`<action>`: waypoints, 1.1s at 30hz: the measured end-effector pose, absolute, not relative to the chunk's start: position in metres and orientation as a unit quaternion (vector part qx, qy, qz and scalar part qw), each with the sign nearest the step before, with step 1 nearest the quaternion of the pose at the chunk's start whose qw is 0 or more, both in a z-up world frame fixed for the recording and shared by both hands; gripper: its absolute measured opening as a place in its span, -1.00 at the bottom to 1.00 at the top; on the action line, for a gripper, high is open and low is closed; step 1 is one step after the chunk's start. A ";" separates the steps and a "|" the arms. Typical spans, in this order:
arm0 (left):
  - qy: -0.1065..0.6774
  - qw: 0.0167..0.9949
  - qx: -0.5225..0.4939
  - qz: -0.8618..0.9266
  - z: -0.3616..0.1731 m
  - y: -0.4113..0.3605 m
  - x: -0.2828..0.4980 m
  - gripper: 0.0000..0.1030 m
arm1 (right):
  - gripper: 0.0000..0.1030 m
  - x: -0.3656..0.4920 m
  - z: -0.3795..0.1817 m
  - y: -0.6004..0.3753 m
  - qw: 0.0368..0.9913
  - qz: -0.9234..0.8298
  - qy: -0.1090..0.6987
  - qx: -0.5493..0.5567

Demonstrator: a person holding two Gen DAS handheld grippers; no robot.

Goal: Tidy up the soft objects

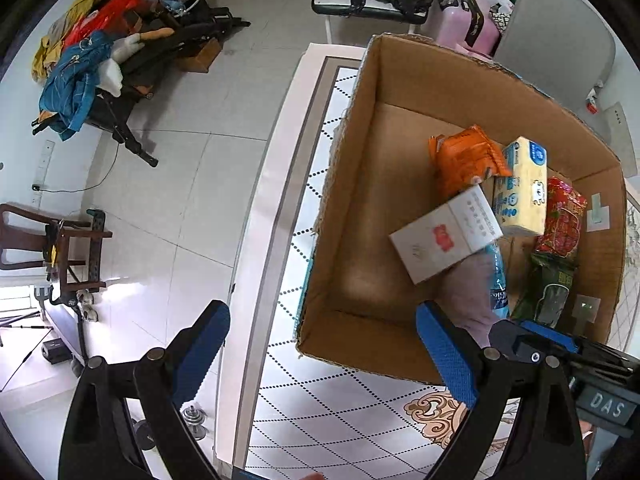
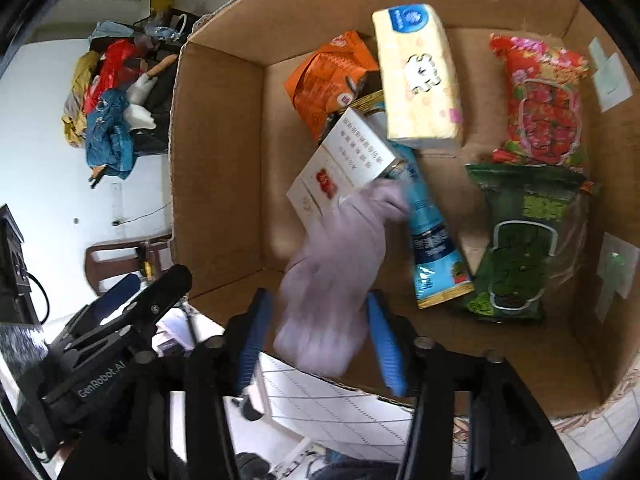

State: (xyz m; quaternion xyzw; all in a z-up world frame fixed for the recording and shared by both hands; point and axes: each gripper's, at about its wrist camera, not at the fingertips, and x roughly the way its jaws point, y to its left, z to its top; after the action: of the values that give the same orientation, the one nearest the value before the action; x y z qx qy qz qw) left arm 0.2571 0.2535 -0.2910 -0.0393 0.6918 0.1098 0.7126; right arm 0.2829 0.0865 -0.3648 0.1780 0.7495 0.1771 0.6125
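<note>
A cardboard box [image 1: 400, 80] stands on a patterned table and also fills the right wrist view [image 2: 224, 152]. A pale lilac soft cloth [image 2: 336, 264] hangs blurred between the open fingers of my right gripper [image 2: 316, 336], over the box's near wall; whether the pads still touch it I cannot tell. The cloth also shows in the left wrist view [image 1: 472, 292]. My left gripper [image 1: 320, 360] is open and empty above the box's near left corner. In the box lie an orange pack [image 2: 328, 80], a yellow tissue pack [image 2: 420, 76], a white carton [image 2: 340, 164], a blue tube [image 2: 432, 240], a red pack [image 2: 540, 100] and a green pack [image 2: 520, 248].
The table edge [image 1: 276, 184] runs left of the box, with tiled floor beyond. A rack with piled clothes [image 1: 88, 60] stands at the far left, a wooden chair [image 1: 48, 240] nearer. A pink suitcase [image 1: 464, 20] and a grey chair [image 1: 560, 40] stand behind the box.
</note>
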 end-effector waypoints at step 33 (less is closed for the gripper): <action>0.620 0.784 -0.026 0.035 -0.214 0.177 0.239 0.86 | 0.87 0.249 -0.239 -0.011 0.767 -0.012 0.641 0.015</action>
State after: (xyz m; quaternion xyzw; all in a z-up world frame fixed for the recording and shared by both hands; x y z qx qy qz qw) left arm 0.2388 0.1768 -0.2144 -0.0260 0.6198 0.0354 0.7836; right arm 0.2494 -0.0106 -0.2393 0.0151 0.6411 -0.0121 0.7672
